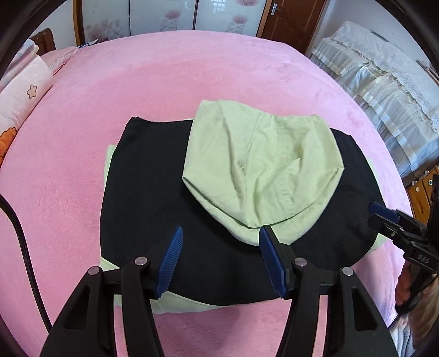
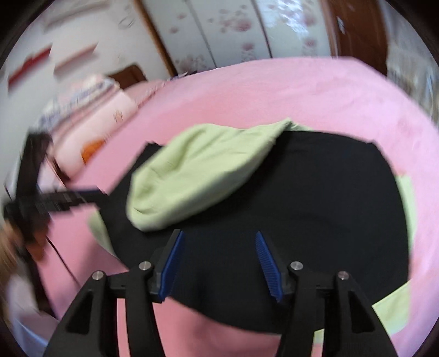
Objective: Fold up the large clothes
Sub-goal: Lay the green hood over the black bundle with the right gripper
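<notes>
Two spread grippers [image 1: 221, 233] [image 2: 218, 237], black garment [image 1: 219, 247], green top [image 1: 260, 164]

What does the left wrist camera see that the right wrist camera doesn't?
Only the left wrist view shows the lace-covered furniture at the right, a black cable and the right gripper seen from outside.

Only the right wrist view, which is blurred, shows the wall with red-edged shapes and the left gripper seen from outside.

Both show the pink bed, the black garment spread over a light green one, the folded green piece on top, the patterned pillow, and the flowered wardrobe doors. Both grippers are open and hold nothing.
</notes>
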A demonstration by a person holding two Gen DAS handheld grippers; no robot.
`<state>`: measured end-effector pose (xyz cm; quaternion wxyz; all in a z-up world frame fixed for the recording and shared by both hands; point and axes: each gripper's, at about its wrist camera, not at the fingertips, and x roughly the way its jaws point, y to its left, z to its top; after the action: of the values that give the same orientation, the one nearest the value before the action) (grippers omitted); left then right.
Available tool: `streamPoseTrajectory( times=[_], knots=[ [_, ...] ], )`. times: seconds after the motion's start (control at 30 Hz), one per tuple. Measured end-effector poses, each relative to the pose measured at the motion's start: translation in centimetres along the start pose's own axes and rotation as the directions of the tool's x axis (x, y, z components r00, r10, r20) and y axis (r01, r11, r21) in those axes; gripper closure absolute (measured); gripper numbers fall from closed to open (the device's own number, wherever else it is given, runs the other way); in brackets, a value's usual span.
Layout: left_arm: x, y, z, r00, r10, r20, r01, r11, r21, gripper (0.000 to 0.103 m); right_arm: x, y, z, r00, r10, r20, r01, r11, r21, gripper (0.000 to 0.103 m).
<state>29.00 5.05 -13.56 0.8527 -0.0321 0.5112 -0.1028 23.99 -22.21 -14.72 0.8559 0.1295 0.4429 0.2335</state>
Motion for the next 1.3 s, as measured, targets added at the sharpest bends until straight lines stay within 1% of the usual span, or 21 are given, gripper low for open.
streamPoseTrajectory(
  times=[0.07,0.17,0.2,0.3,0.37,0.4,0.43,0.53,0.6,0.67,0.73,0.77,0.8,0.87,0.93,0.97,1.0,1.03,1.1,1.2,1.3],
  knots=[
    [-0.3,-0.1,-0.2,1.0,0.004,0.009,-0.004,1.0,-0.003,0.046,1.2,0.8,0.8,0.999,0.036,-0.012,-0.035,0.996,0.082,0.048],
    [-0.2,0.2,-0.3,1.0,0.016,0.024,-0.015,1.0,-0.018,0.046,2.8,1.6,0.7,0.998,0.057,-0.039,-0.049,0.98,0.191,0.048],
    [-0.1,0.4,-0.2,1.0,0.015,0.025,-0.014,0.999,-0.031,0.046,3.9,1.9,0.8,0.998,0.051,-0.049,-0.038,0.973,0.229,0.048],
    [1.1,1.1,0.1,1.0,0.014,0.014,-0.013,0.998,-0.067,0.046,6.9,3.0,1.2,0.997,0.021,-0.075,0.0,0.962,0.272,0.048],
    [1.9,1.3,0.2,1.0,0.015,0.008,-0.014,0.997,-0.08,0.046,8.5,3.3,1.0,0.995,0.02,-0.096,0.007,0.96,0.28,0.069],
    [2.3,1.4,0.2,1.0,0.013,0.004,-0.012,0.996,-0.086,0.046,9.4,3.4,0.9,0.992,0.025,-0.127,0.01,0.963,0.27,0.096],
    [2.6,1.3,0.3,1.0,0.01,0.002,-0.01,0.996,-0.088,0.046,9.3,3.3,0.8,0.991,0.011,-0.133,0.023,0.967,0.252,0.1],
    [3.2,0.8,0.4,1.0,-0.008,0.006,0.008,0.996,-0.094,0.047,7.1,3.6,0.9,0.998,-0.008,-0.057,0.017,0.986,0.163,0.101],
    [3.4,0.2,0.2,0.999,-0.032,0.023,0.034,0.995,-0.093,0.046,4.1,2.8,0.7,1.0,0.007,0.025,-0.01,0.991,0.133,0.101],
    [3.9,-0.8,-0.2,0.998,-0.055,0.027,0.057,0.995,-0.079,0.047,2.5,1.5,0.1,0.999,-0.012,0.053,0.005,0.991,0.134,0.101],
    [5.3,-1.9,-0.8,0.998,-0.055,0.0,0.055,0.997,-0.052,0.047,2.8,-0.7,-1.2,0.999,-0.052,0.007,0.05,0.986,0.156,0.101],
    [5.9,-2.3,-1.0,0.999,-0.047,-0.015,0.047,0.998,-0.042,0.047,3.6,-2.0,-2.1,0.997,-0.066,-0.041,0.072,0.982,0.177,0.101],
    [6.9,-2.7,-1.4,0.998,-0.039,-0.039,0.038,0.999,-0.032,0.047,4.8,-3.2,-3.2,0.993,-0.065,-0.096,0.084,0.975,0.205,0.101],
    [8.0,-3.0,-2.0,0.997,-0.034,-0.072,0.032,0.999,-0.031,0.047,5.3,-4.2,-4.4,0.991,-0.054,-0.12,0.081,0.969,0.232,0.098],
    [8.2,-3.0,-2.4,0.997,-0.029,-0.077,0.027,0.999,-0.017,0.047,4.6,-4.0,-4.6,0.994,-0.054,-0.099,0.075,0.97,0.232,0.088],
    [8.0,-3.1,-2.5,0.997,-0.026,-0.074,0.026,1.0,-0.004,0.046,4.0,-3.7,-4.4,0.992,-0.08,-0.097,0.1,0.972,0.214,0.084],
    [7.6,-3.1,-2.5,0.997,-0.022,-0.073,0.023,1.0,0.01,0.047,3.4,-3.3,-4.3,0.99,-0.113,-0.087,0.127,0.974,0.189,0.074],
    [6.8,-3.1,-2.5,0.998,-0.013,-0.066,0.015,0.999,0.031,0.047,2.9,-3.0,-4.2,0.988,-0.136,-0.071,0.146,0.975,0.168,0.071],
    [5.2,-2.9,-2.1,0.999,0.001,-0.035,0.001,0.998,0.066,0.047,1.2,-2.0,-3.7,0.982,-0.185,-0.021,0.186,0.976,0.112,0.071],
    [2.4,-2.6,-0.8,0.999,0.009,0.038,-0.012,0.996,0.088,0.046,-1.1,-0.6,-2.5,0.976,-0.205,0.07,0.2,0.977,0.07,0.071],
    [0.8,-2.6,1.6,0.994,0.012,0.108,-0.021,0.997,0.079,0.046,-1.8,1.1,-0.4,0.972,-0.183,0.147,0.179,0.983,0.035,0.071]
  ],
)
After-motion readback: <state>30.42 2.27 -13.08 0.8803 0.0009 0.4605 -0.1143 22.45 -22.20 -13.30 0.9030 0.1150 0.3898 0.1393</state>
